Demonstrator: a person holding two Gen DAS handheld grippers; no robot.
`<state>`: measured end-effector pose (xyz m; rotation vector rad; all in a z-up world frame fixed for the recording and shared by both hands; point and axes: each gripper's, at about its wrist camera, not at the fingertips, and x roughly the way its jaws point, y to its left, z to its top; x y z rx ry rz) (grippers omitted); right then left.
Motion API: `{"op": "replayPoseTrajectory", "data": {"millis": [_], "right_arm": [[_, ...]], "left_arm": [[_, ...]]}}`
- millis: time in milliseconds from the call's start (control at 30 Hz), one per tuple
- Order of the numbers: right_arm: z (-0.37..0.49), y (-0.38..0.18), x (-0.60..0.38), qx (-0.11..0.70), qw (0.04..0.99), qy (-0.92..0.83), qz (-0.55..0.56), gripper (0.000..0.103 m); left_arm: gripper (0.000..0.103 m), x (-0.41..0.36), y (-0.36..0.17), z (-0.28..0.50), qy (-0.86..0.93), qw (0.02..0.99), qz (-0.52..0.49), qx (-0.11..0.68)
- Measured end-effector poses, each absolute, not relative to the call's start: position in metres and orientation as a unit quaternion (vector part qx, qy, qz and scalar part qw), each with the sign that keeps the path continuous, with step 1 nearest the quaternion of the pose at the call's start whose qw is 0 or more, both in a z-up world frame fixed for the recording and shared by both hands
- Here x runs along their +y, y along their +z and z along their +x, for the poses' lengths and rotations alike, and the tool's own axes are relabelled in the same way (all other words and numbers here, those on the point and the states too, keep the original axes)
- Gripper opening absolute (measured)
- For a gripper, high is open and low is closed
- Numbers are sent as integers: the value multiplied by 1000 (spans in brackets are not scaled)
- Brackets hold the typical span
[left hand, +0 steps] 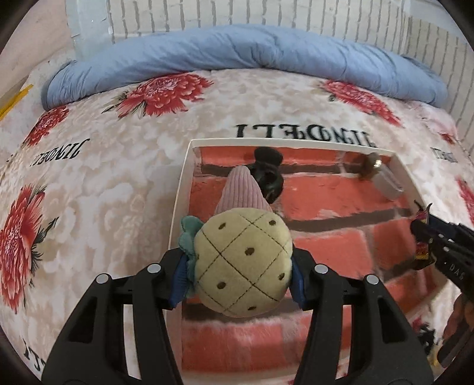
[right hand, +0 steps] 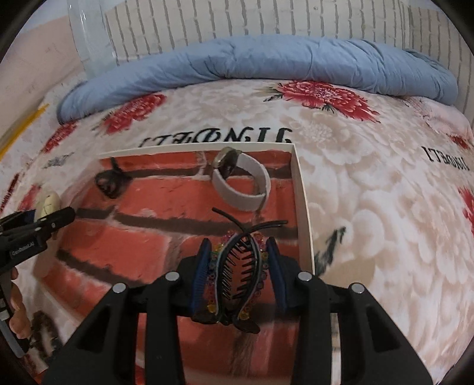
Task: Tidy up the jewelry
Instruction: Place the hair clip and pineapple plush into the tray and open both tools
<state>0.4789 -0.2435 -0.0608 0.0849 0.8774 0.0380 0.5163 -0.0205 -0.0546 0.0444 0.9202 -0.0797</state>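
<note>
My left gripper (left hand: 240, 266) is shut on a plush pineapple hair accessory (left hand: 243, 260), yellow with green leaves and a pink ribbed part (left hand: 241, 192). It hangs over the left side of a white box (left hand: 180, 189) lined with a red brick print. My right gripper (right hand: 238, 257) is shut on a black comb hair clip with coloured beads (right hand: 237, 275), over the box's right side near its rim (right hand: 302, 201). At the back of the box lie a black clip (right hand: 111, 180) and a grey band with a metal piece (right hand: 243, 183). Each gripper shows at the edge of the other's view: right gripper (left hand: 423, 237), left gripper (right hand: 49, 214).
The box rests on a cream blanket with red flowers (left hand: 103, 177) and black lettering. A rolled blue quilt (left hand: 237, 50) lies along the far side, with a white brick wall (right hand: 266, 20) behind it. A hand (right hand: 17, 311) shows at the lower left of the right wrist view.
</note>
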Motion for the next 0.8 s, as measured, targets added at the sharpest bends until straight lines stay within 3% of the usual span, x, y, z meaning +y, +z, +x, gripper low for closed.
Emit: {"op": "replayPoseTrajectory", "data": {"millis": [600, 667, 700, 800], "right_arm": [[505, -72, -241, 417, 909, -3, 9, 42], [501, -69, -245, 412, 911, 2, 19, 57], [499, -66, -246, 410, 912, 1, 22, 57], [492, -57, -251, 406, 913, 7, 37, 58]], "left_arm": [[57, -21, -80, 538, -21, 888, 35, 459], [62, -21, -74, 535, -26, 889, 29, 456], [69, -21, -71, 533, -28, 890, 26, 453], [77, -22, -54, 523, -34, 899, 21, 437]]}}
